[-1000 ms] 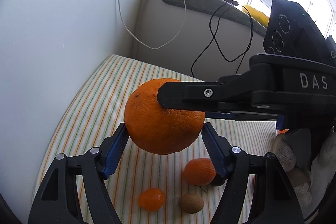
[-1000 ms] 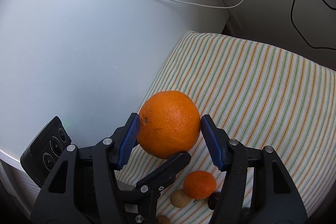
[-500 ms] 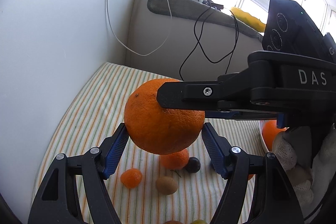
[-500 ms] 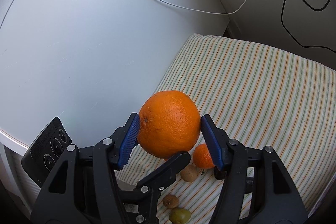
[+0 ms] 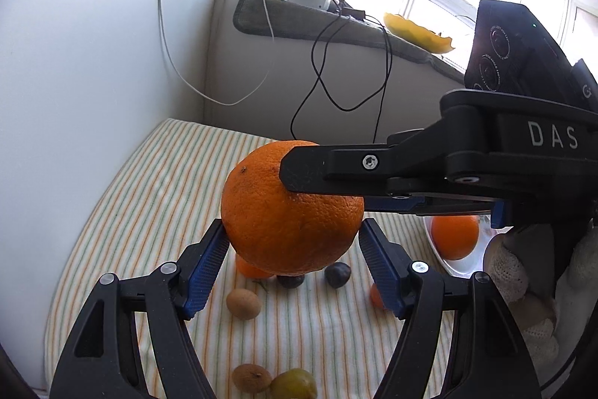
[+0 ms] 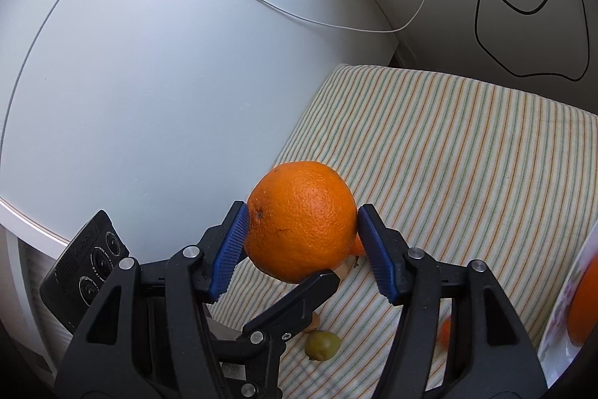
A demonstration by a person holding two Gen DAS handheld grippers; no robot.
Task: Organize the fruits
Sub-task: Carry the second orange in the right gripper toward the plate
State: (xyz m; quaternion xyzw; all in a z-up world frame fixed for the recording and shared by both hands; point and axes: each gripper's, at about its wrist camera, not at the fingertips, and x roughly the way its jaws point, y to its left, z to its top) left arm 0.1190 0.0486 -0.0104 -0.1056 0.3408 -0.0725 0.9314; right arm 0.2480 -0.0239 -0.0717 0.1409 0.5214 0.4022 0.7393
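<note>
Plainly aloft: orange (image 5: 291, 212) clear of the cloth (image 5: 149, 193), above the loose small fruits (image 5: 243, 303), with the plate (image 5: 448, 264) off to the right and already carrying a second orange (image 5: 454, 236). Clamped twice over: pinched across the lower belly by the left gripper (image 5: 292, 242), pinched crosswise by the right gripper (image 6: 303, 230), with one of its blue pads (image 6: 231, 242) right beside the stem dimple. Neither spread free nor pressed together, then, but closed on the fruit, with the left's far pad meeting the rind only near its tip, so judged a lighter contact there. Probably feels fairly heavy for its size, firm under a thick pebbled rind, with slight give. Round and a little waxy, so apt to roll or squirt out of a glancing pinch. Best taken across the widest part, pads flat on opposite sides, centred rather than low. Needs a moderate squeeze only: enough to stop slipping, not enough to bruise. Seems bound for the plate. Calls for a gentle set-down beside the second orange, given the likely roll off a shallow rim.
</note>
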